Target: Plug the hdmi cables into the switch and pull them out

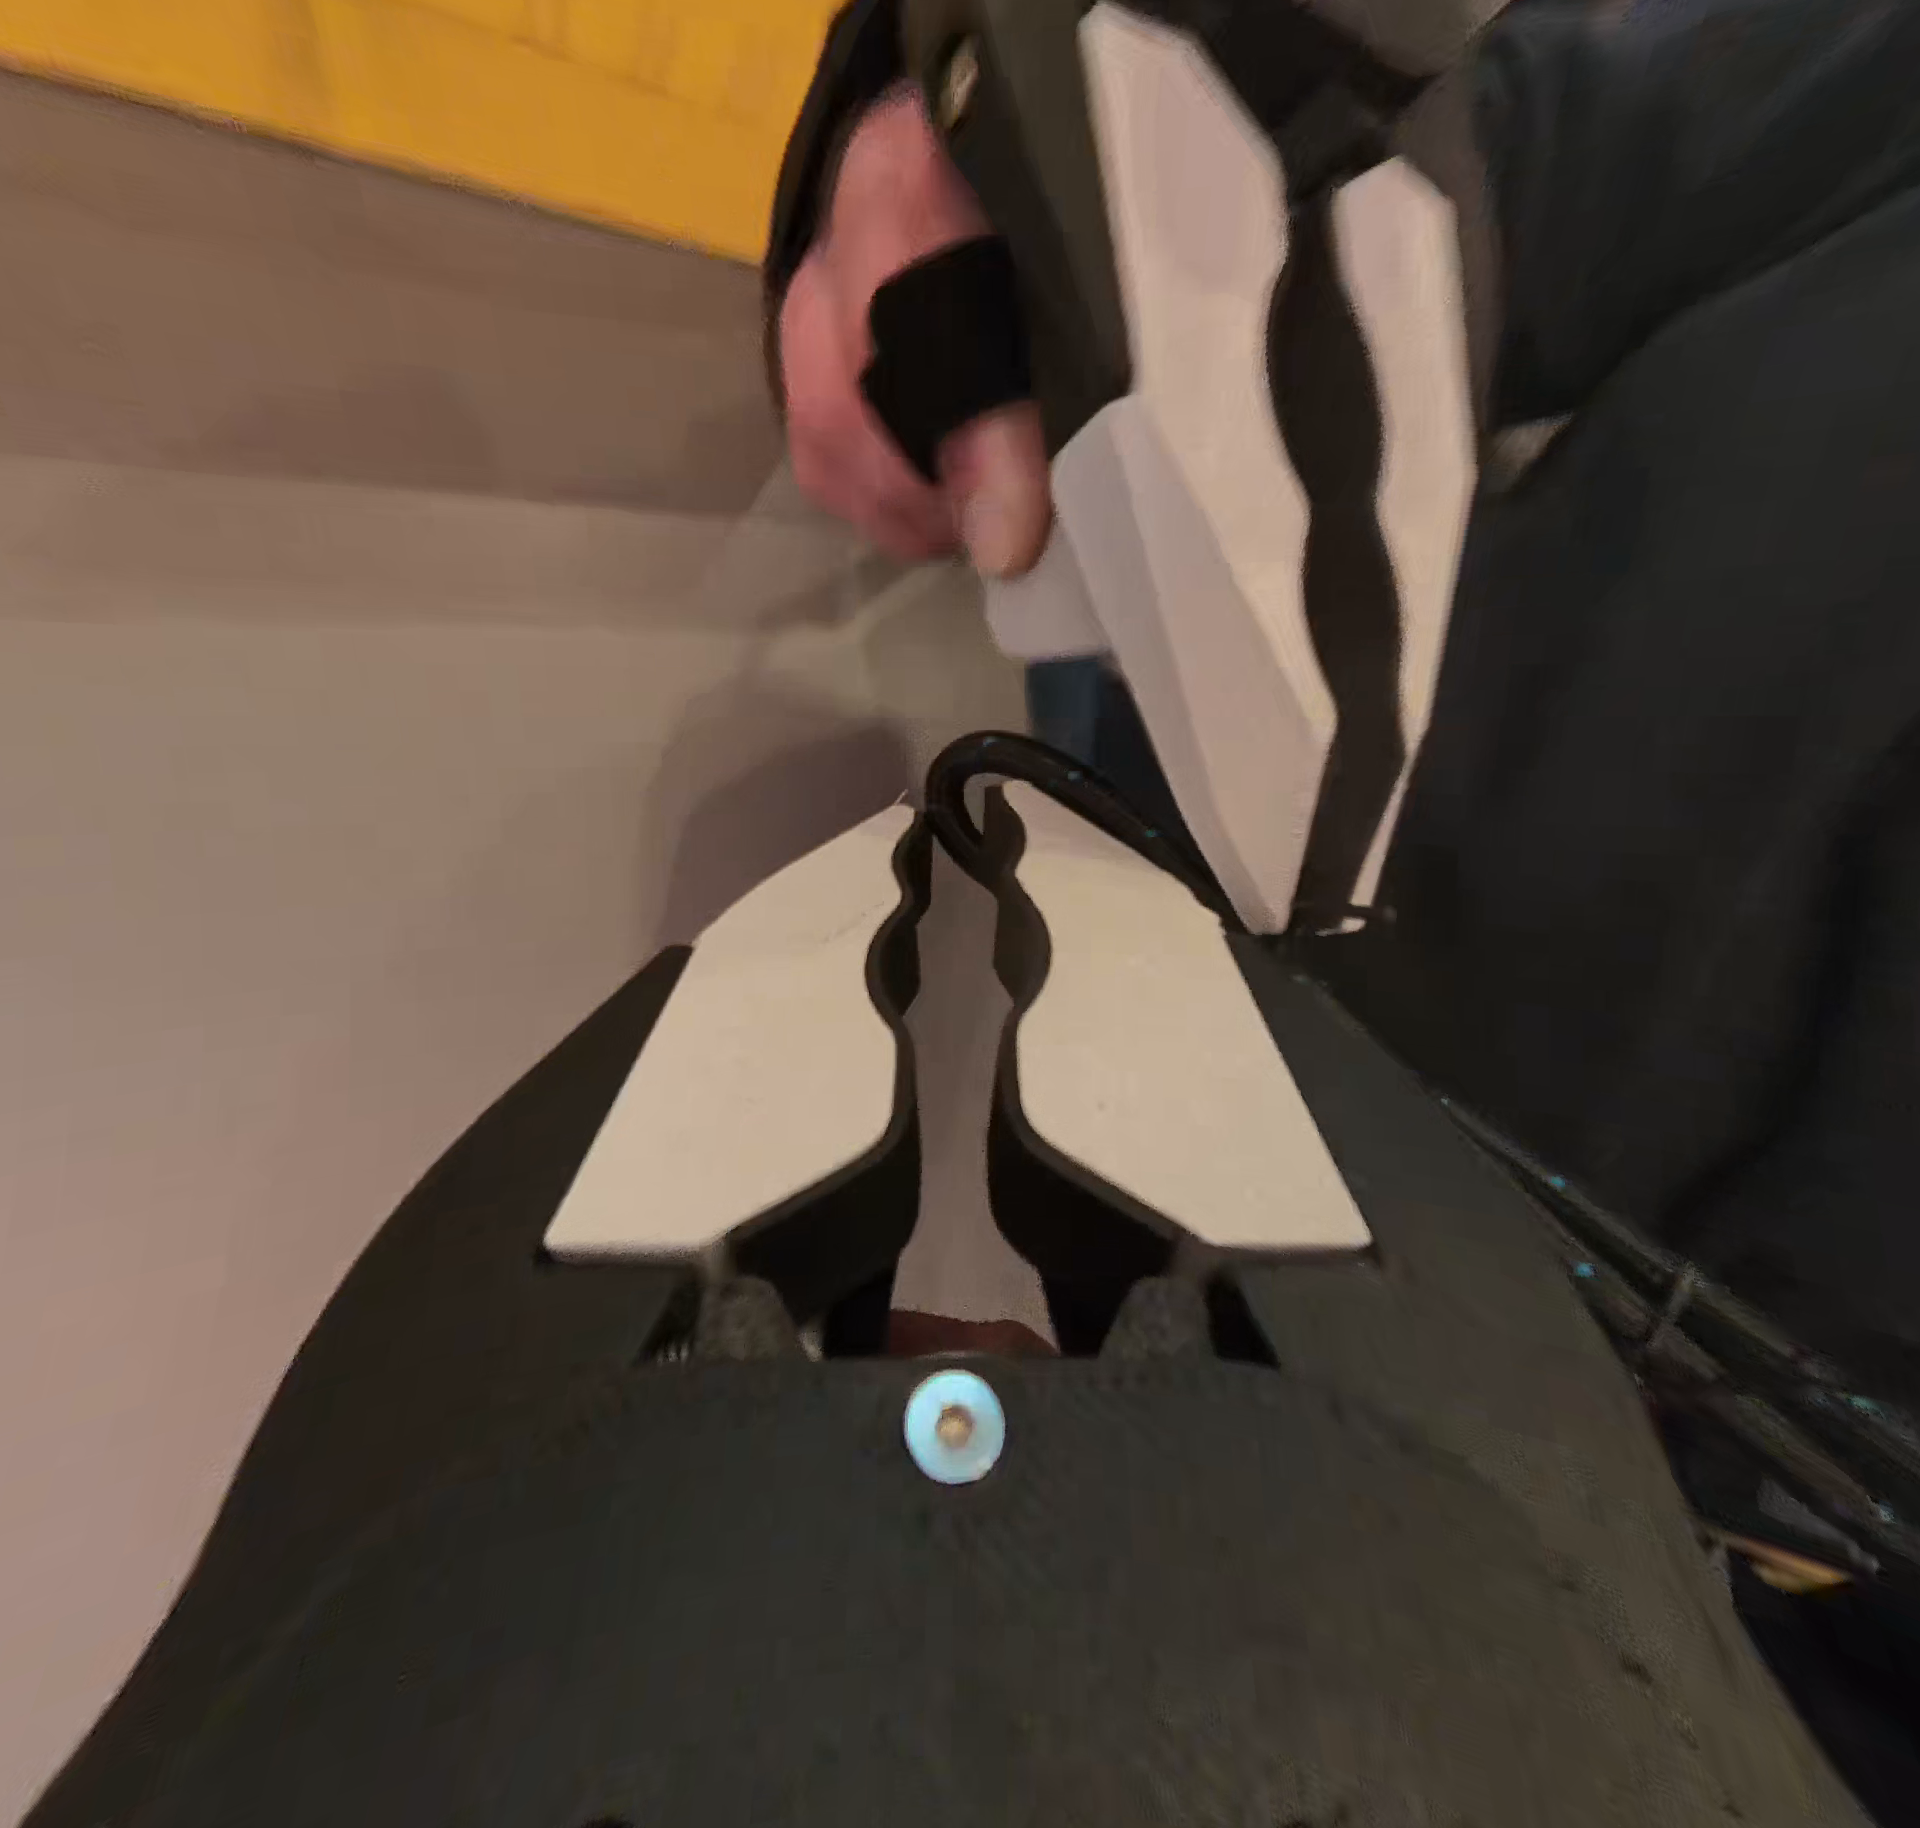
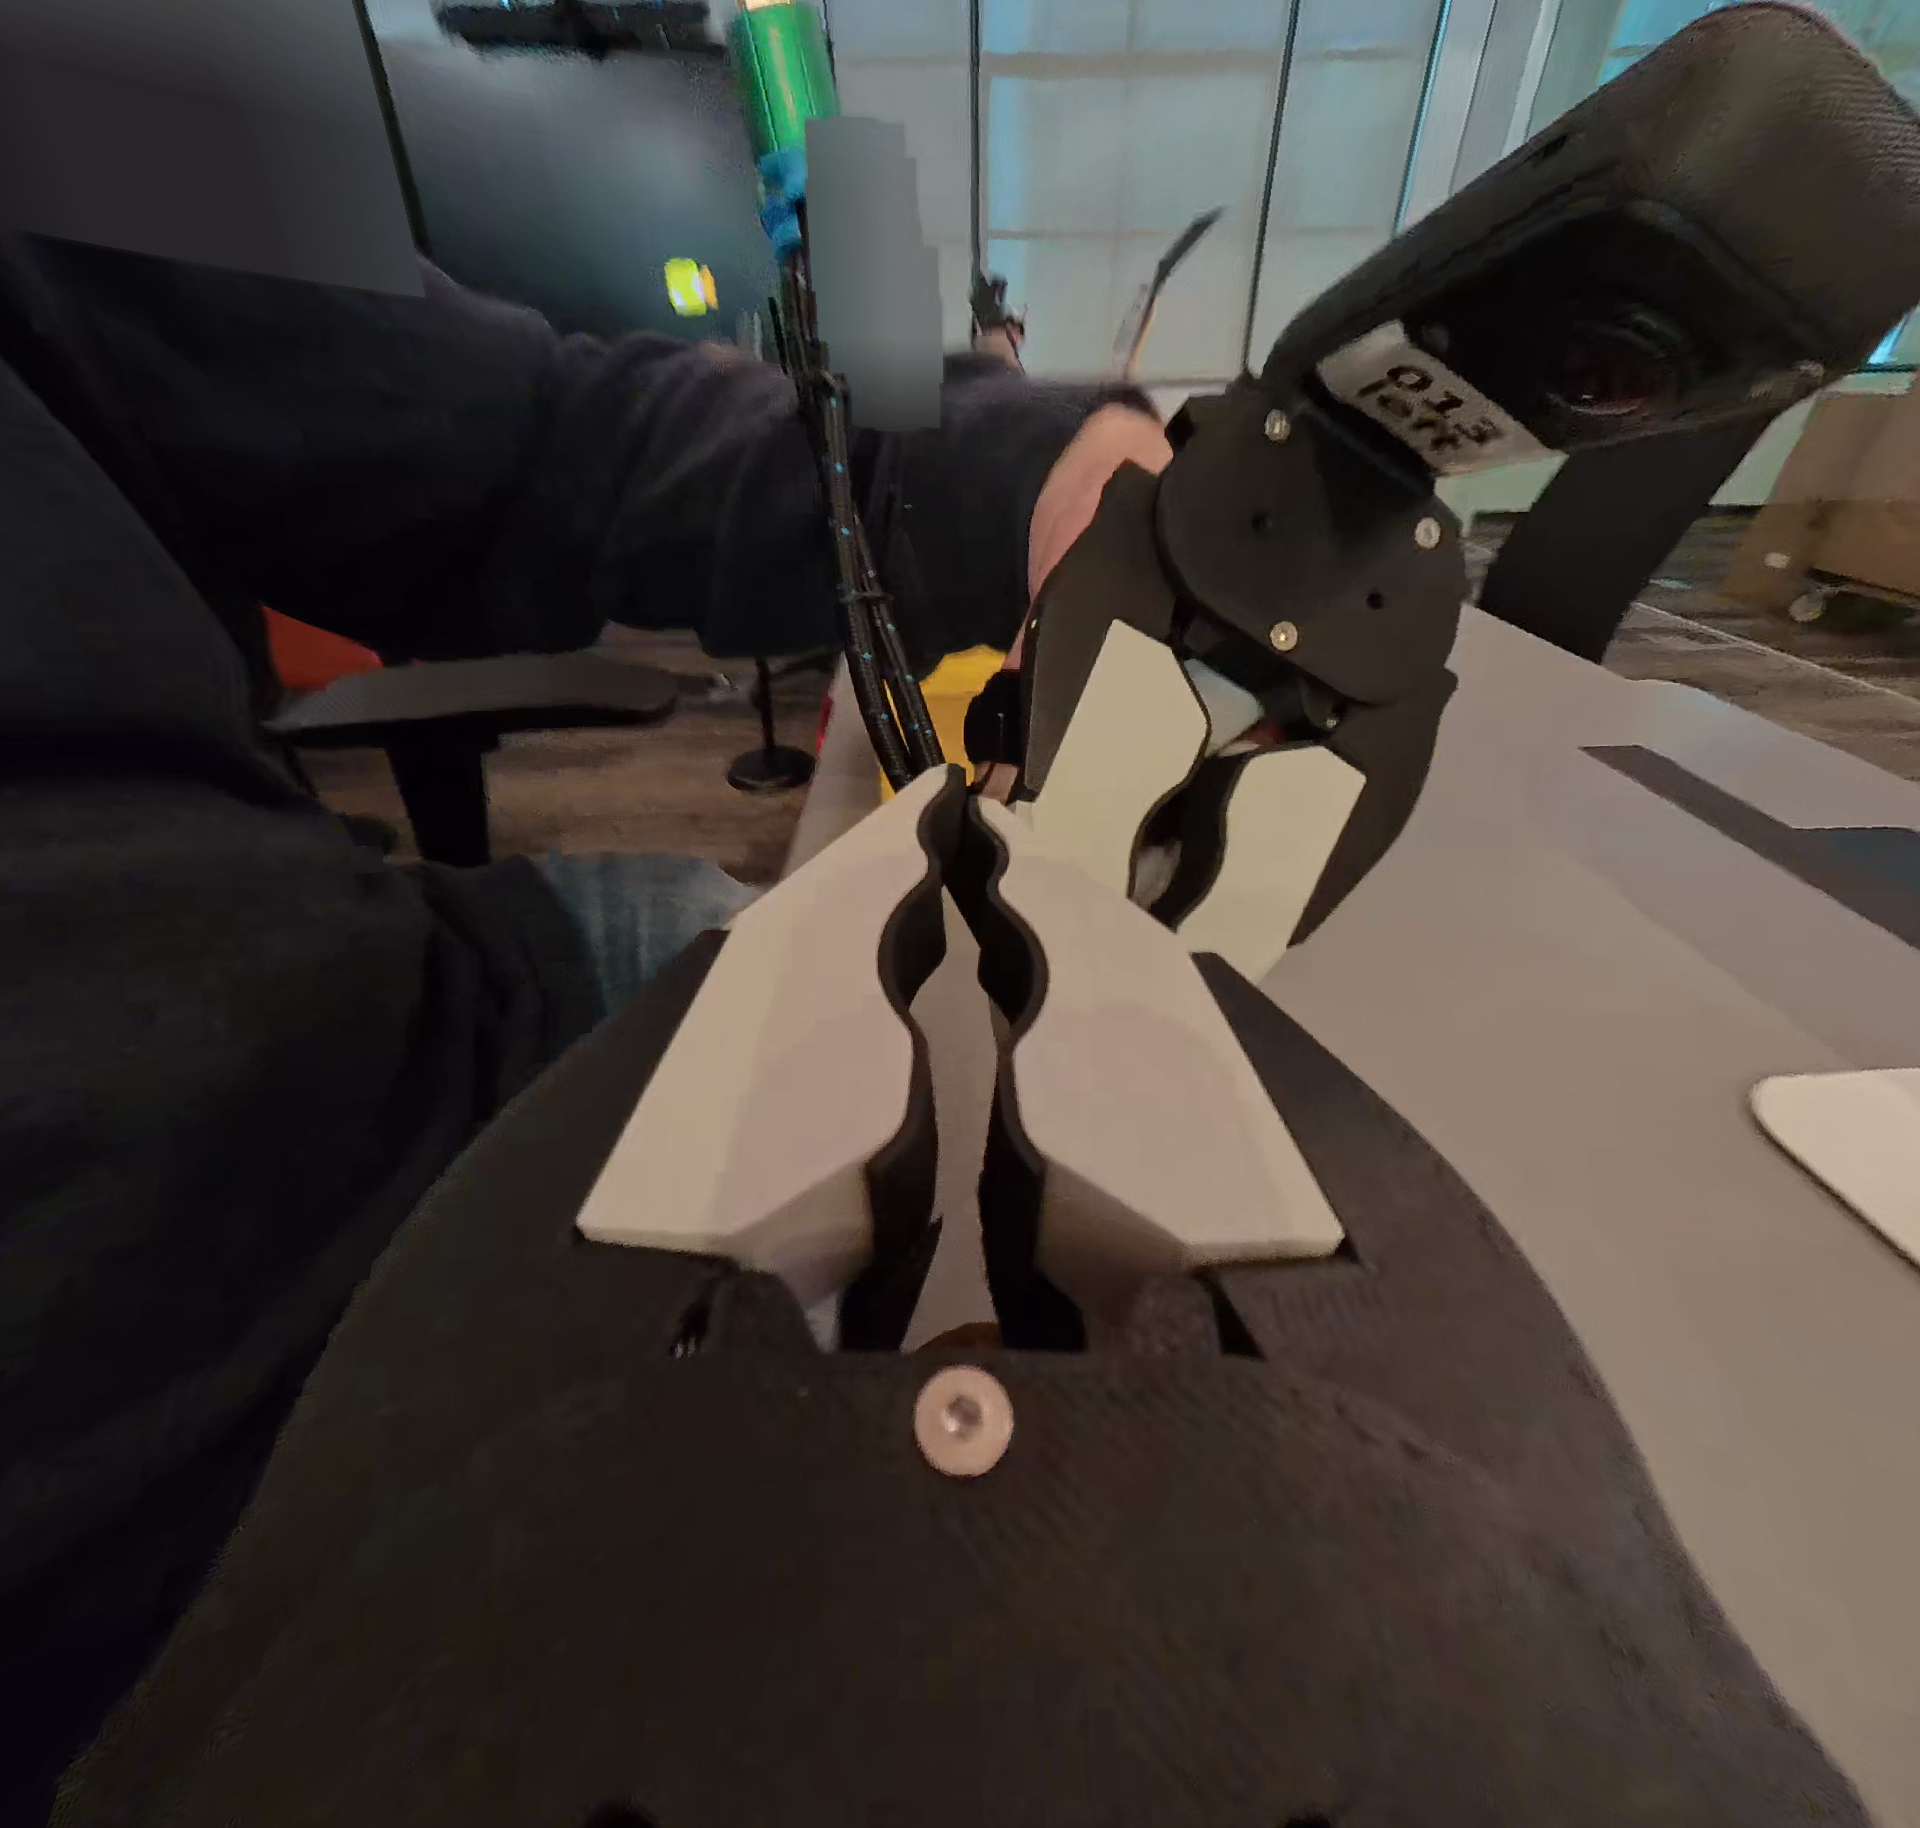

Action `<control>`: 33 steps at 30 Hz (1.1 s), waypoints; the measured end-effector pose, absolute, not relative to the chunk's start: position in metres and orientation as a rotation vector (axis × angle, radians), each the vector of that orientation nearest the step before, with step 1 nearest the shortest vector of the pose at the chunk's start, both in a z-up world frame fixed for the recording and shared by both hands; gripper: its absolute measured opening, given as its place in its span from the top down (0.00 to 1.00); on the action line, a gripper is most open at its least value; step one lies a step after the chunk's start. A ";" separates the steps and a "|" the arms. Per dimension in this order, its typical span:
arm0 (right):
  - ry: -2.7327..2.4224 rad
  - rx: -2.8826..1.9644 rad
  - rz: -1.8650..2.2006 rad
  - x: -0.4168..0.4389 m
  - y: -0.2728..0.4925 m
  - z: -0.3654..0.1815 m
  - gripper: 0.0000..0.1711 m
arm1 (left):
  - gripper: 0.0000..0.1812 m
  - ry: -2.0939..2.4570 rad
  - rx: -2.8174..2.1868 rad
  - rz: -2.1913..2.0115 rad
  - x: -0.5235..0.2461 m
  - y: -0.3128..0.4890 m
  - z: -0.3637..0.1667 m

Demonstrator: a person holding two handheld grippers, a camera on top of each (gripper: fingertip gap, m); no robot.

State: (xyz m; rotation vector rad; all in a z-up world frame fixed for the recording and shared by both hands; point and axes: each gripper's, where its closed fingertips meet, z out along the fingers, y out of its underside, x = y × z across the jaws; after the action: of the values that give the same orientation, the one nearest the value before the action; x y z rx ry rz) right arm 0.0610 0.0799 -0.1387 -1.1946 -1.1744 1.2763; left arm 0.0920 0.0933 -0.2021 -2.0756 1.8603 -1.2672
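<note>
Black braided cable [image 2: 868, 625] flecked with blue, rising mid-frame to a green plug [image 2: 781, 79] with gold tip at upper centre. Pinched low down by right gripper [image 2: 958, 810], closed on it. Also looped through left gripper [image 1: 958, 822], clamped around cable.

Your left hand-held gripper [image 1: 961, 822] has white fingers [image 1: 758, 1051] with wavy black inner pads, set in a matte black body; your right hand-held gripper [image 2: 961, 812] has the same white, black-padded fingers [image 2: 790, 1030]. The cable [image 2: 868, 625] you pinch is black braid flecked with blue. Its plug [image 2: 779, 79] has a green shell, a gold metal tip and a blue wrap below. The counter [image 2: 1558, 999] is pale grey with a dark grey stripe. Your sleeve [image 2: 416, 469] is black. Behind the counter in the left view sits a yellow block [image 1: 436, 43].
</note>
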 end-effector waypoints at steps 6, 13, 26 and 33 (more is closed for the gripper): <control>-1.073 -1.190 1.477 0.062 0.074 -0.136 1.00 | 0.95 1.558 -1.891 -1.557 0.109 0.085 -0.189; -1.228 -1.317 1.284 0.054 0.073 -0.161 1.00 | 0.84 1.634 -2.048 -1.455 0.095 0.088 -0.225; -1.058 -1.455 1.327 0.067 0.107 -0.179 1.00 | 0.51 1.123 -1.992 -0.867 0.054 0.184 -0.219; -1.000 -1.518 1.321 0.071 0.124 -0.187 1.00 | 0.51 1.121 -1.774 -0.525 0.025 0.180 -0.199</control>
State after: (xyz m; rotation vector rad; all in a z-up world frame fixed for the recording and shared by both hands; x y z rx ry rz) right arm 0.0708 0.1242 -0.1870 -1.5177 -0.9996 1.3210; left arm 0.0247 0.1802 -0.1991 -1.7741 1.1212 -0.5254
